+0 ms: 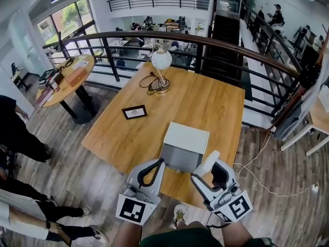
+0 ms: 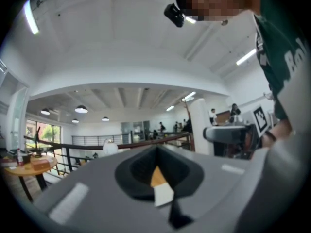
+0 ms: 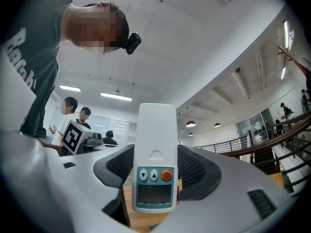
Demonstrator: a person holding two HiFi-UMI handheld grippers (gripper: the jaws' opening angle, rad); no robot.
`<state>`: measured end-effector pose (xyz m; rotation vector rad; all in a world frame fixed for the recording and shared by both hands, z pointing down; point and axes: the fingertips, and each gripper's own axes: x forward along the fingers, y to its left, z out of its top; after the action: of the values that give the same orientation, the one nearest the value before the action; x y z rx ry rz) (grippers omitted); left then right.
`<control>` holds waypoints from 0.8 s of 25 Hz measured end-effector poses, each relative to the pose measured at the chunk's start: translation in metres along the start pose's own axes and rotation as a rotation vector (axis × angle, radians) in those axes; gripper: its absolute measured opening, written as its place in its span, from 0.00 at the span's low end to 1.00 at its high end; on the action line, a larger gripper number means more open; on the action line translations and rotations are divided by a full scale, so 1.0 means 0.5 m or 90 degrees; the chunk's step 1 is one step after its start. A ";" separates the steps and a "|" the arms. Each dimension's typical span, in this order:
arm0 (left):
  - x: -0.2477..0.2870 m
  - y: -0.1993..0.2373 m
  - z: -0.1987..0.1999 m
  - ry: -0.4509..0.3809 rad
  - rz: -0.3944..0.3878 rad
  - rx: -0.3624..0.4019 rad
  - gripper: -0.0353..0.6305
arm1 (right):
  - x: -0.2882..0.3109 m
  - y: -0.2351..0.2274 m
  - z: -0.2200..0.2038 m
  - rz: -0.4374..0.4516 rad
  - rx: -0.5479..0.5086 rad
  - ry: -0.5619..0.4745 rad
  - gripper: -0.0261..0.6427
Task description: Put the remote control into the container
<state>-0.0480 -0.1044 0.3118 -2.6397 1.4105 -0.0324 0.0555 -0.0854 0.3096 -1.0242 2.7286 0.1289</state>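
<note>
The white remote control (image 1: 206, 164) with a small screen and an orange button (image 3: 155, 155) stands upright between the jaws of my right gripper (image 1: 208, 173), which is shut on it. The container (image 1: 180, 158), a white box with a grey front, sits on the near part of the wooden table (image 1: 216, 107), just beyond and between both grippers. My left gripper (image 1: 159, 163) is at its near left corner, with jaws closed together and holding nothing. In the left gripper view the jaws (image 2: 156, 152) meet, and only a sliver of table shows through the hollow.
A globe lamp (image 1: 161, 60) with a coiled cable and a small picture frame (image 1: 134, 112) stand farther back on the table. A dark railing (image 1: 205, 42) runs behind it. A round side table (image 1: 67, 78) and a person's legs (image 1: 23, 138) are at the left.
</note>
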 end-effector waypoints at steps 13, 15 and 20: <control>0.111 0.023 -0.023 0.018 0.010 0.008 0.05 | 0.050 -0.112 -0.040 0.031 0.027 0.003 0.47; 0.120 0.020 -0.025 0.020 0.009 0.009 0.05 | 0.051 -0.124 -0.044 0.028 0.034 -0.001 0.47; 0.128 0.021 -0.034 0.030 0.005 0.002 0.05 | 0.053 -0.135 -0.066 0.026 0.048 0.005 0.47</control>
<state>-0.0223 -0.1650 0.3241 -2.6468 1.4342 -0.0971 0.0747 -0.1583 0.3350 -0.9503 2.7400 0.0293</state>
